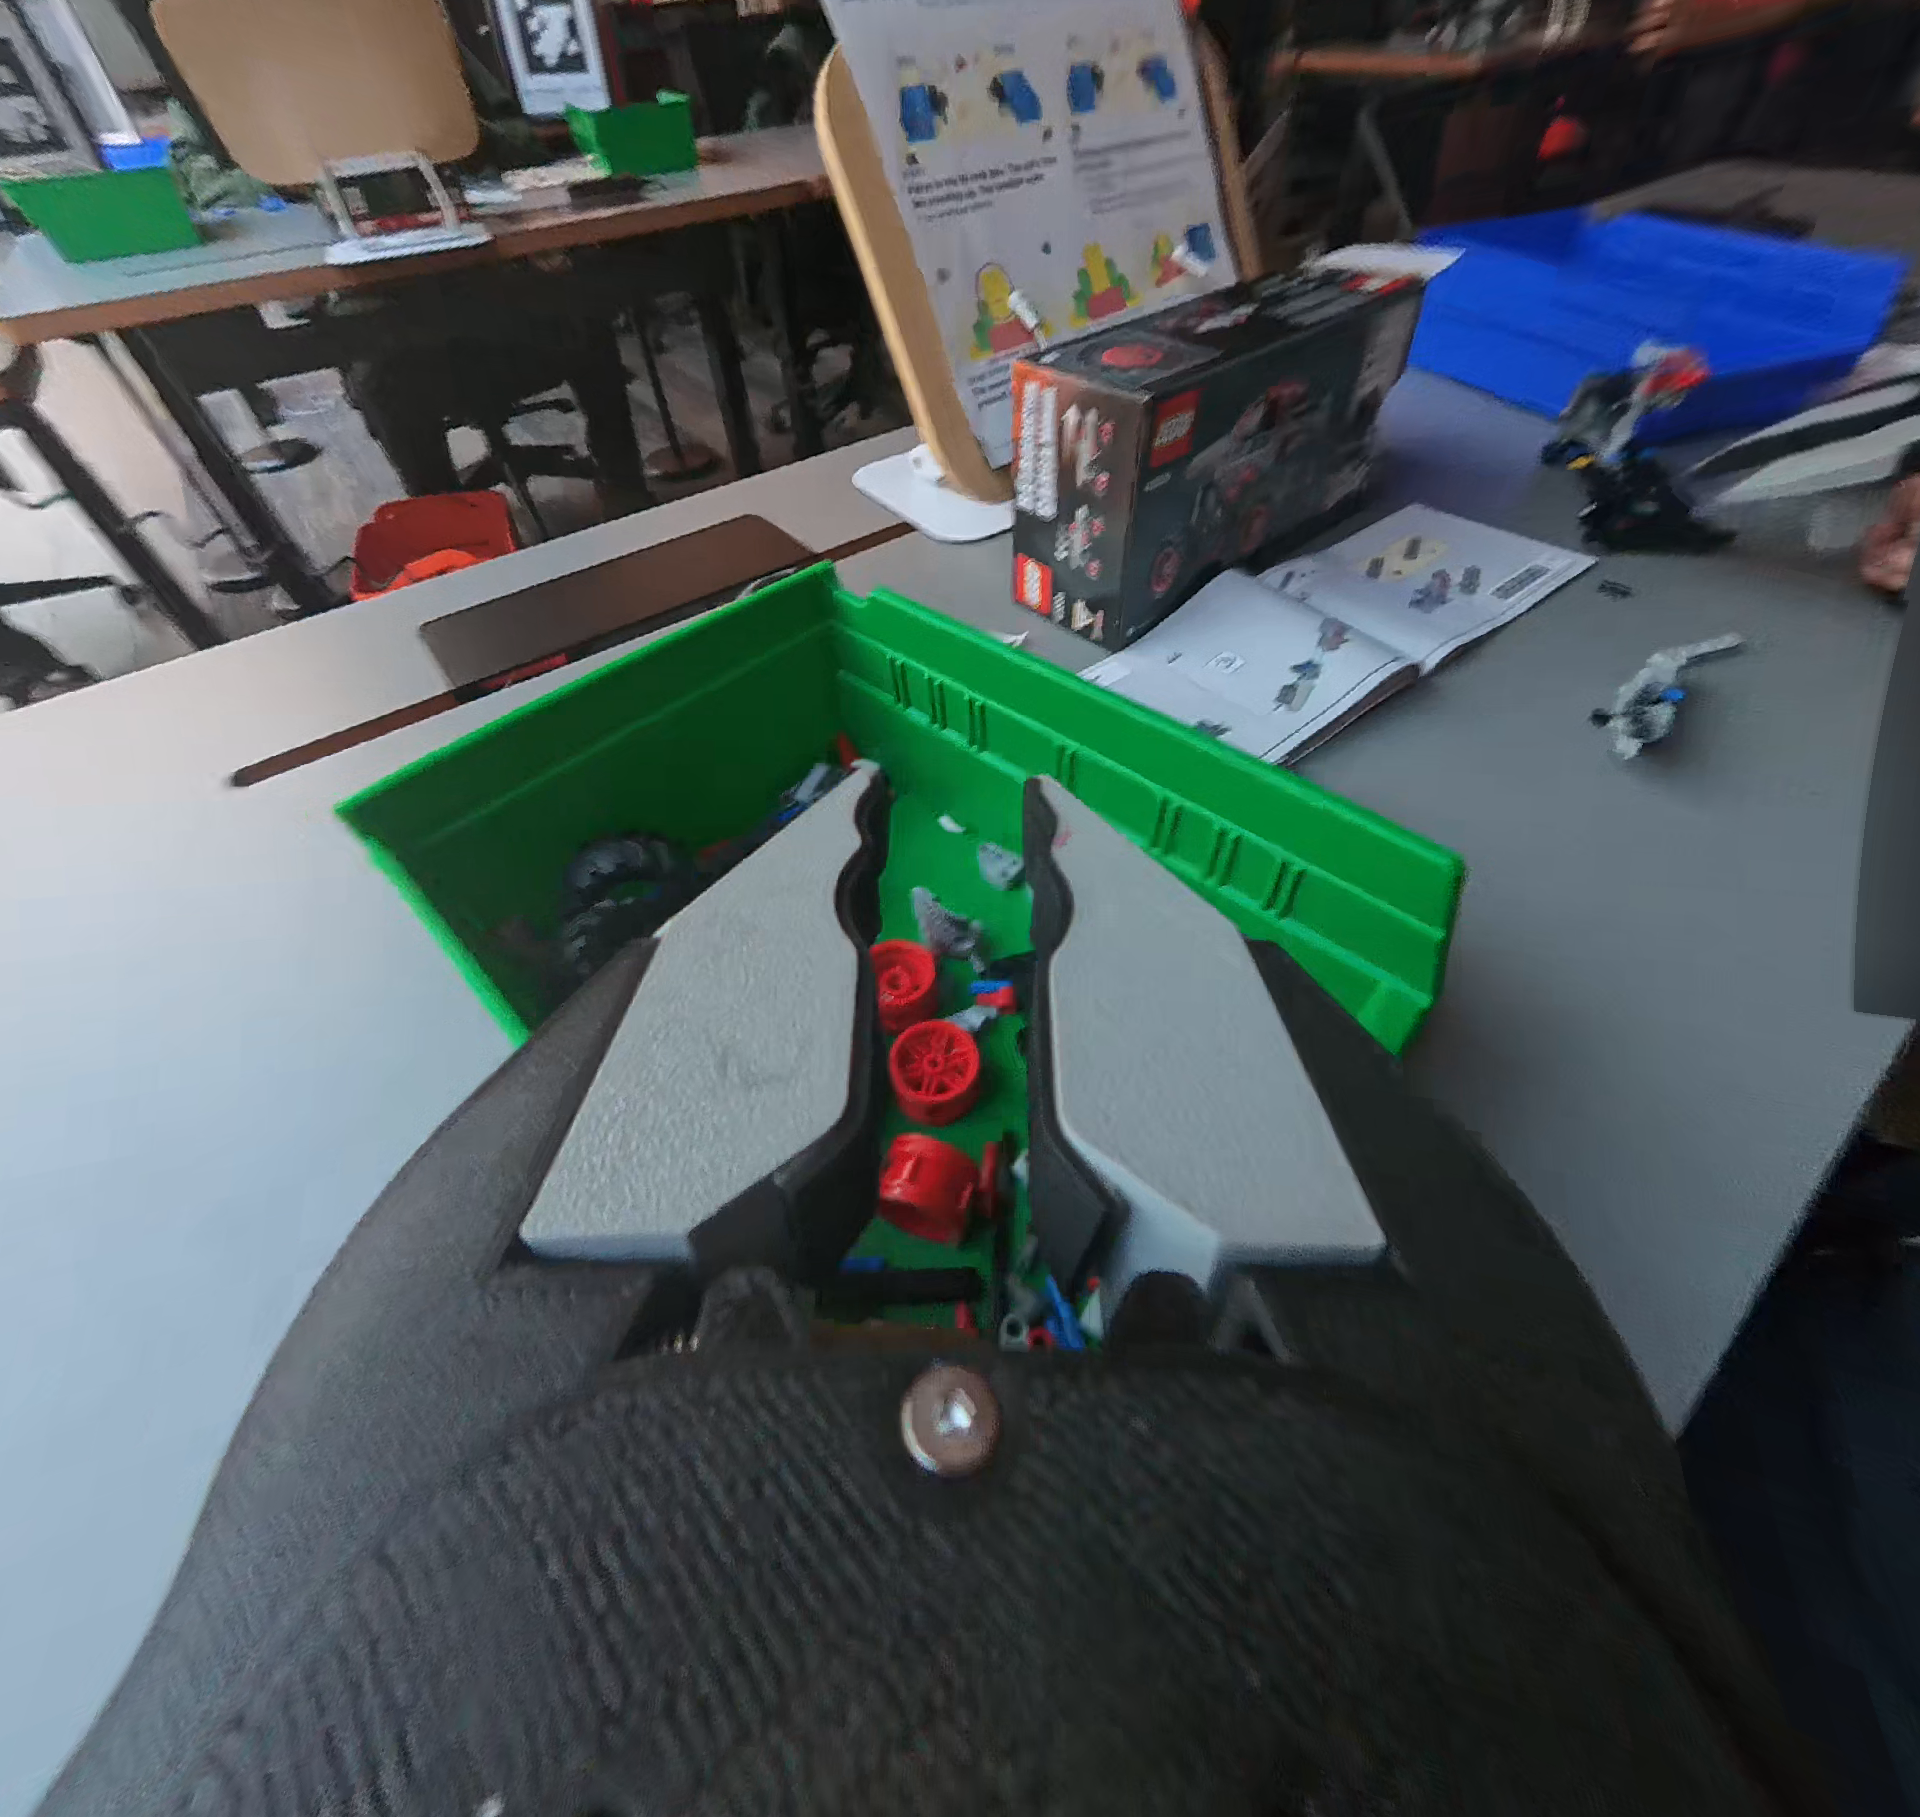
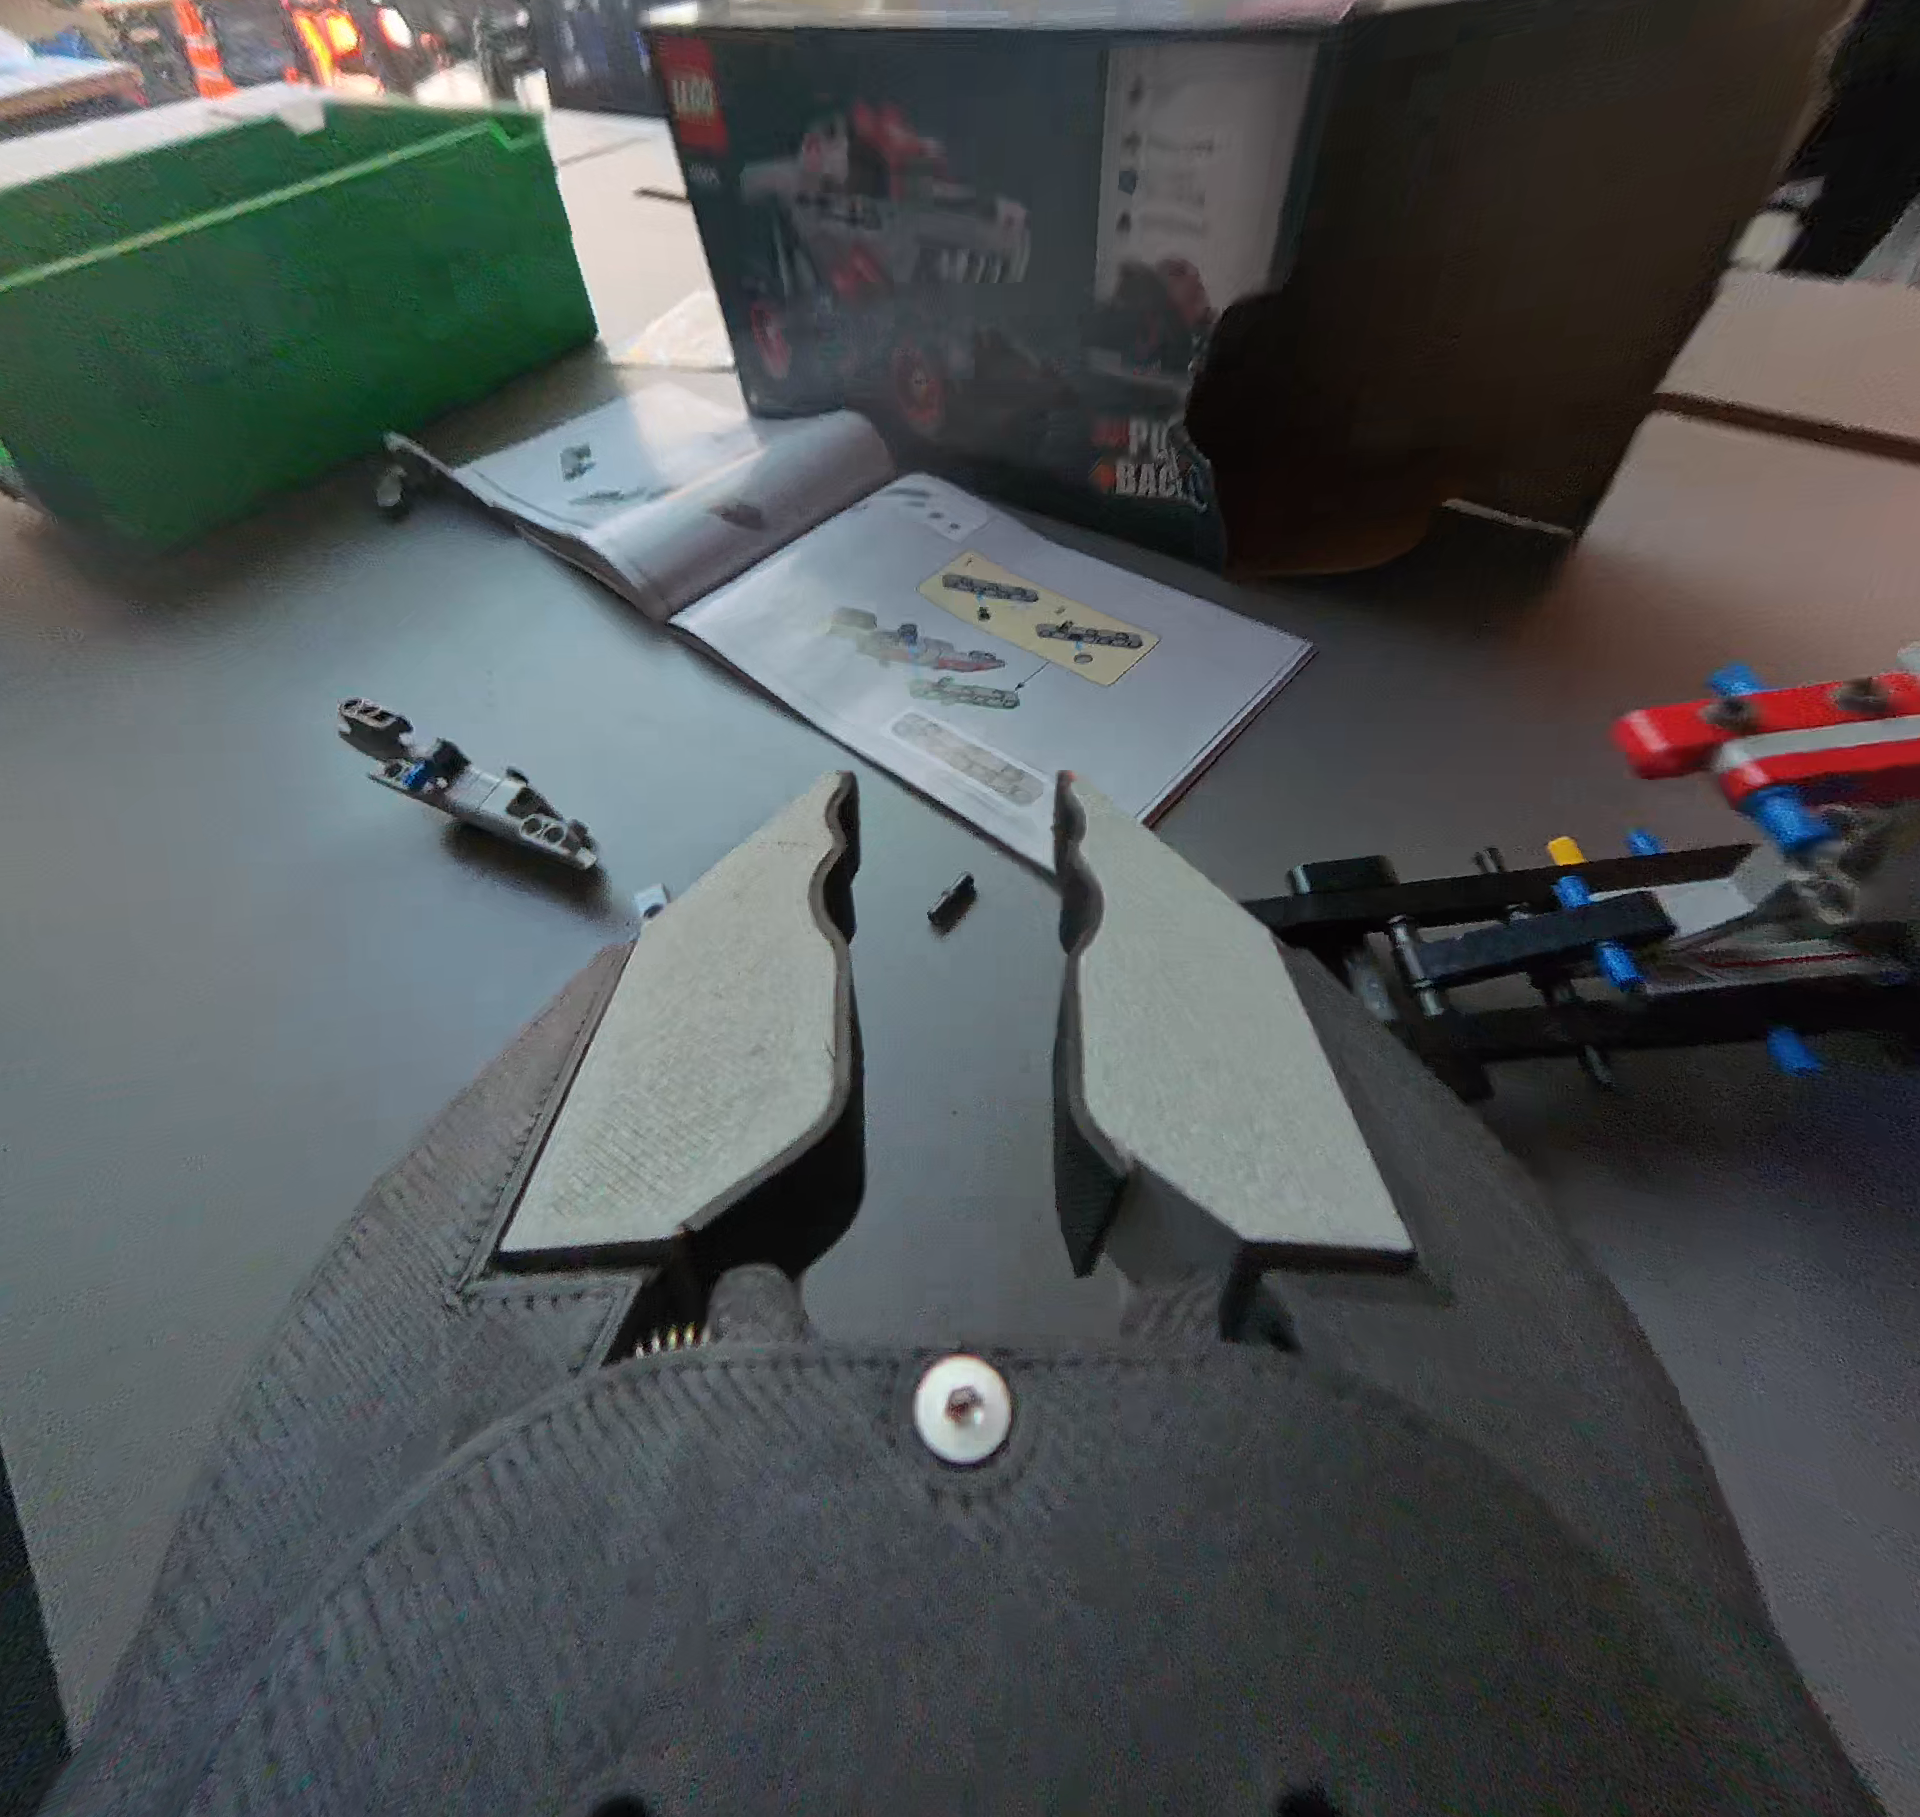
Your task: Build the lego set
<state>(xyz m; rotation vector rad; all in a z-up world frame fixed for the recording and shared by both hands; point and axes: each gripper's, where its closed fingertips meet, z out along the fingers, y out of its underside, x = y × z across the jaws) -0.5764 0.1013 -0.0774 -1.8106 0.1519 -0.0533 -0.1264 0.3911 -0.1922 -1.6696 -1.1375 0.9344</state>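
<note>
My left gripper [image 1: 954, 799] is open and empty above a green bin [image 1: 665, 728] of loose parts. Red wheel hubs [image 1: 933, 1059], small grey pieces [image 1: 945, 920] and a black tyre [image 1: 623, 884] lie inside the bin. My right gripper [image 2: 956, 801] is open and empty just above the grey table. A small black pin [image 2: 951, 900] lies on the table between its fingers. A small grey and black sub-assembly [image 2: 468, 785] lies to its left. The partly built black, red and blue chassis [image 2: 1621, 894] sits to its right.
An open instruction booklet [image 2: 935, 624] lies ahead of the right gripper, with the set's dark box [image 2: 1039, 261] behind it. The green bin [image 2: 260, 313] stands at the left. A blue tray [image 1: 1662, 313] and a standing instruction sheet [image 1: 1039, 157] are at the back. One gripper's finger ends stand about 55 cm off the other's.
</note>
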